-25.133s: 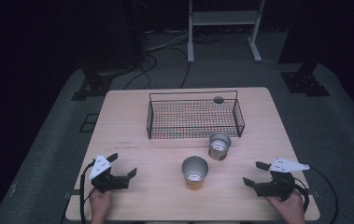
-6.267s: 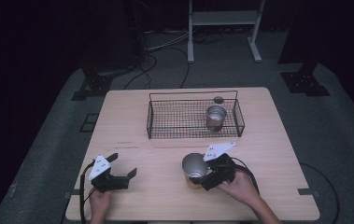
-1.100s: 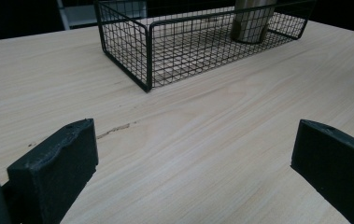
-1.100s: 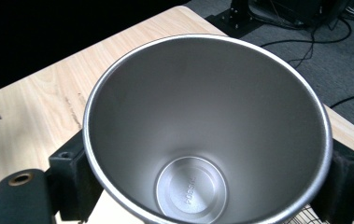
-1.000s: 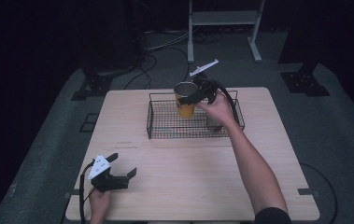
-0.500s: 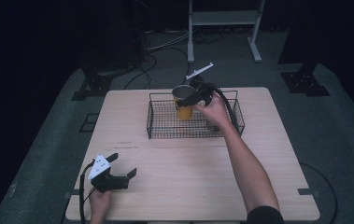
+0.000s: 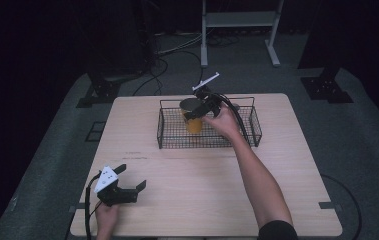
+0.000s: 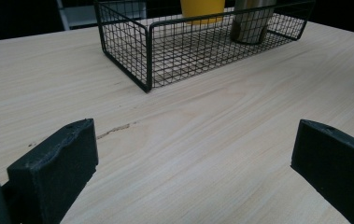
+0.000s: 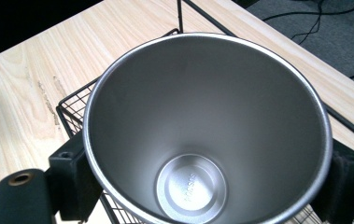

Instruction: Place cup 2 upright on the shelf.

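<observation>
The right gripper (image 7: 197,111) pinches a yellow, steel-lined cup (image 7: 193,119), now lower inside the black wire basket (image 7: 169,136); the left gripper (image 7: 129,186) rests spread.

Wire baskets: one, a black wire basket (image 7: 208,123) at 12 o'clock on the table.
Cups: two, a yellow steel-lined cup (image 7: 193,116) and a plain steel cup (image 8: 252,21), both in the basket.
Tables: one wooden table (image 7: 192,185).
Grippers: two.

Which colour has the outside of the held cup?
Yellow outside, best in the high view; its inside is bare steel.
</observation>
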### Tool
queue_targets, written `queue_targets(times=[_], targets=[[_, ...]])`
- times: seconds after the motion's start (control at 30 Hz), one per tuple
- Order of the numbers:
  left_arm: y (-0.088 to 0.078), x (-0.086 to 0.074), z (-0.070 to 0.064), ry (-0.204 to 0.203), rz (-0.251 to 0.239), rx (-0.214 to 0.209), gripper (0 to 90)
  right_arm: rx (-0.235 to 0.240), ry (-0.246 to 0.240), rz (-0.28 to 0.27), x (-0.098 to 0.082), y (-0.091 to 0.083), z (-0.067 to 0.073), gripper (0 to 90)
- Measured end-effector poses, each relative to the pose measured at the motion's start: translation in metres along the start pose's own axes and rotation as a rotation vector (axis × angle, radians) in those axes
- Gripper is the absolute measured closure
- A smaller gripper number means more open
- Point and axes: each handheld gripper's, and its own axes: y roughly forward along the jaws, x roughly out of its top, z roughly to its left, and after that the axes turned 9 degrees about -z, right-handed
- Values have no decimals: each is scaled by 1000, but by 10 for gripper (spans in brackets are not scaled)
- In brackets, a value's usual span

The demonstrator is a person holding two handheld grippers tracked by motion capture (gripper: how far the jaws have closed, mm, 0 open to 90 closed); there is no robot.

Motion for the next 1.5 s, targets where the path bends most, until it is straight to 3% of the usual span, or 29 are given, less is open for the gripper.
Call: queue_targets(times=[0.4,0.57,1.0,1.2,1.5], targets=[[0,0,0,-3,-4,0,0,-15,2,20,-4,10,0,129],[0,0,-1,-7,-7,0,0,-10,27,29,-7,15,-2,129],[0,0,-1,-2,-1,-2,0,-35,11,76,-14,27,-1,129],[0,0,0,2,-2,-1,0,-53,27,101,-23,33,-6,128],[0,0,0,2,-2,-2,0,-57,13,103,-24,33,-3,127]])
